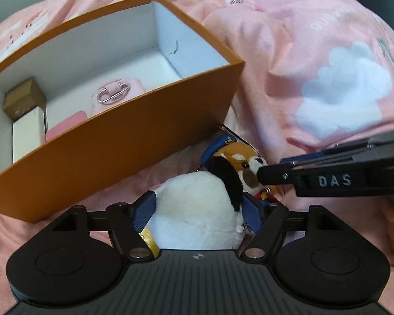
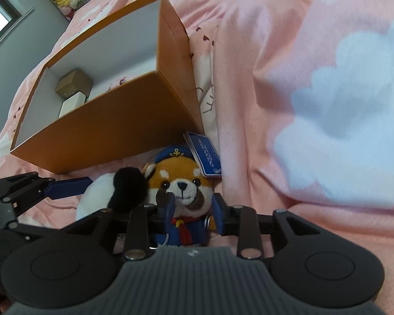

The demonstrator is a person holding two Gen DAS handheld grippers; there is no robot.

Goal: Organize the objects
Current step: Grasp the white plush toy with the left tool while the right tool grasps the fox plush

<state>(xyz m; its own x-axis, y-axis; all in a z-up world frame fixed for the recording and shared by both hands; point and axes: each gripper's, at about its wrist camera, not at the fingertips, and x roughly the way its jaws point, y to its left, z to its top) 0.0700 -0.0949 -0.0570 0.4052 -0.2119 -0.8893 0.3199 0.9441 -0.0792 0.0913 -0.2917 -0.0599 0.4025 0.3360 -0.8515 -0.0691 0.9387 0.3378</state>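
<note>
The white plush (image 1: 197,204) with a black ear sits squarely between the blue pads of the left gripper (image 1: 199,211), both pads pressing into its fur, so the jaws are closed narrow around it. Just beyond it at 1 o'clock in the left wrist view lies the red panda plush (image 1: 241,160), and the right gripper (image 2: 190,211) holds that one: in the right wrist view its pads flank the toy's cheeks and shoulders, touching on both sides. The two toys lie touching on the pink bedding (image 1: 315,52), just in front of the near wall of the orange box (image 1: 118,136), which lies at 11 o'clock from both grippers. The red panda plush is orange and white with a dark nose, a blue sailor cap bearing a gold anchor, a blue jacket and a red neckerchief; a blue paper tag (image 2: 203,153) sticks up at 1 o'clock from its head. The white plush is round and fluffy. Inside the box are a small brown carton (image 1: 23,98), a white box (image 1: 29,136), and pink items, one with a metal ring. The right gripper reaches in from 3 o'clock in the left view, roughly level; the left gripper enters from 9 o'clock in the right view.
</note>
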